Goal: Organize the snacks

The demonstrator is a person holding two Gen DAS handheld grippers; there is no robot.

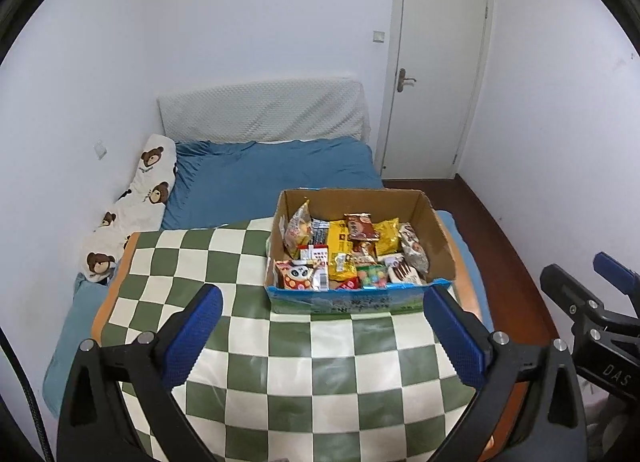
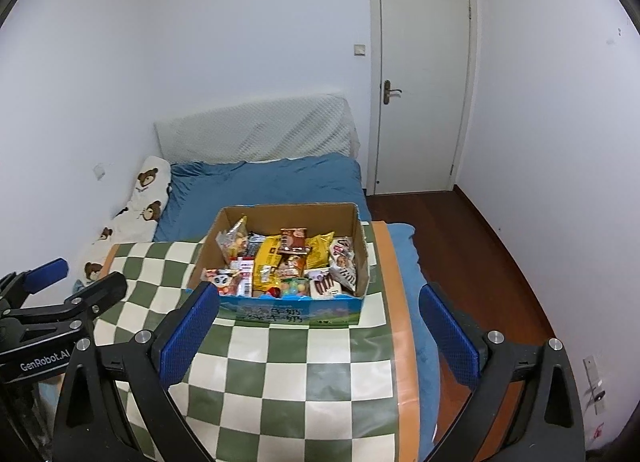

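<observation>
An open cardboard box [image 1: 434,238] [image 2: 360,254] full of several snack packets stands at the far right of a green-and-white checkered table [image 1: 280,362] [image 2: 280,374]. Among the snacks are a yellow packet [image 1: 340,242] [image 2: 268,258], a brown packet [image 1: 360,227] [image 2: 294,241] and a panda box [image 1: 296,276] [image 2: 222,280]. My left gripper [image 1: 324,336] is open and empty, above the table on the near side of the box. My right gripper [image 2: 320,336] is open and empty, near the box's front. Each gripper shows in the other's view, the right one [image 1: 588,294] and the left one [image 2: 76,290].
A bed with a blue sheet [image 1: 272,178] [image 2: 260,186] lies beyond the table, with a bear-print pillow [image 1: 136,202] at its left. A white door [image 1: 436,74] [image 2: 420,78] stands shut at the back right. Dark wood floor [image 2: 472,254] runs along the right of the table.
</observation>
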